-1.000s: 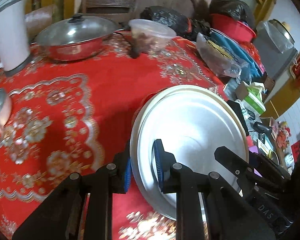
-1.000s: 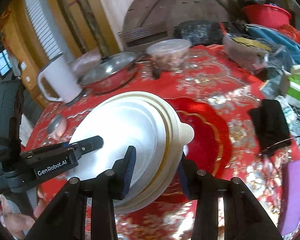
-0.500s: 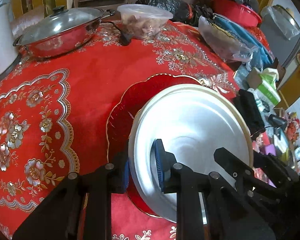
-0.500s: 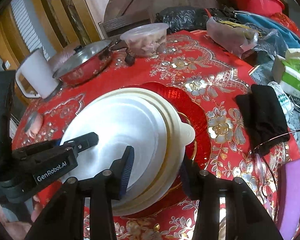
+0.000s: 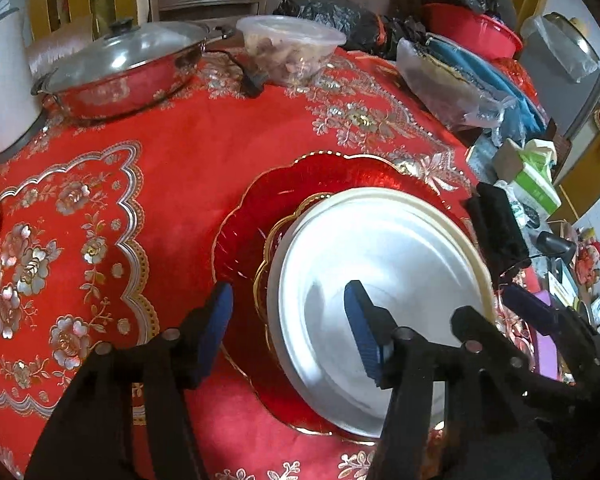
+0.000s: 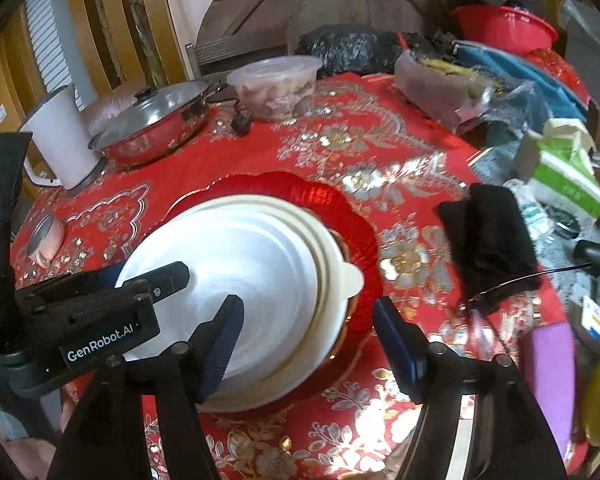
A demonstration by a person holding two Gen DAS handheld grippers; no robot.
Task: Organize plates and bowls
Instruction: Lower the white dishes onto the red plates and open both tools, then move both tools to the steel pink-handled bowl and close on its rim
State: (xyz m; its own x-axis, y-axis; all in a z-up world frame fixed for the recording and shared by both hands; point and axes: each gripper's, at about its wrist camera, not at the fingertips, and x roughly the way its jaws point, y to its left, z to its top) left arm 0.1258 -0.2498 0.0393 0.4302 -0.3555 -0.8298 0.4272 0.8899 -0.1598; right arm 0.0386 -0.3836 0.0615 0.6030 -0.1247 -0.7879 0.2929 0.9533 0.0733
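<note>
A white plate [image 5: 400,272] lies nested in a cream dish [image 5: 440,208] with a tab handle. Both rest on a red scalloped plate [image 5: 260,216] on the red tablecloth. My left gripper [image 5: 290,320] is open and straddles the stack's near-left rim, one finger over the white plate and the other outside it. In the right wrist view the same white plate [image 6: 260,248], cream dish [image 6: 340,272] and red plate [image 6: 300,188] show. My right gripper [image 6: 308,340] is open too, its fingers on either side of the stack's right rim. Neither holds anything.
At the back stand a lidded steel pot [image 5: 120,68], a clear plastic food tub [image 5: 292,48] and a white kettle [image 5: 4,80]. A black cloth [image 6: 484,232], a tissue pack [image 6: 560,168] and bags crowd the right edge. A small tin [image 6: 44,236] sits at the left.
Both grippers carried the white and cream stack down onto the red plate, then opened and let go of its rim.
</note>
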